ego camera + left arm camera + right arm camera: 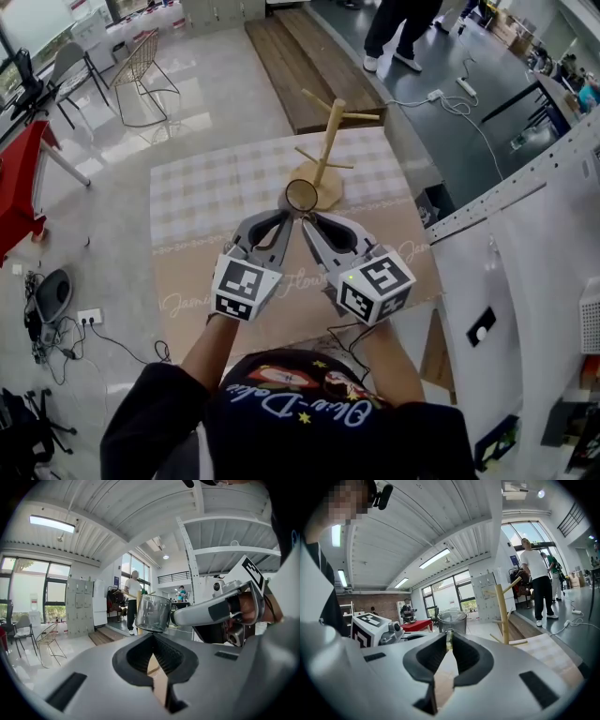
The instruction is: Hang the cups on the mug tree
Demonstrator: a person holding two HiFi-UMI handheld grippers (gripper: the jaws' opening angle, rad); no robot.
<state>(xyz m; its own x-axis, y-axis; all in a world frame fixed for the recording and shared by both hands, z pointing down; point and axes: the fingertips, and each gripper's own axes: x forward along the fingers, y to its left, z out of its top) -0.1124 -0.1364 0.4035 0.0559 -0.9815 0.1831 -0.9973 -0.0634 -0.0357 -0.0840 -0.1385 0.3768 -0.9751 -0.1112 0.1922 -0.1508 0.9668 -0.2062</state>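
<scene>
Cup (301, 195), pinched by its handle in my right tool (307, 216), hangs just short of the mug tree (325, 150) straight ahead, my left tool (287, 216) closed empty beside it.

Overhead plus two level views sharing cup (301, 195)

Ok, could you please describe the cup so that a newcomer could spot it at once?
Find the table with the checked cloth; a bare wooden mug tree stands towards its far side. Just before the tree's base, the cup is held off the table, pinched by the right tool. It is the only clear glass thing there.
</scene>
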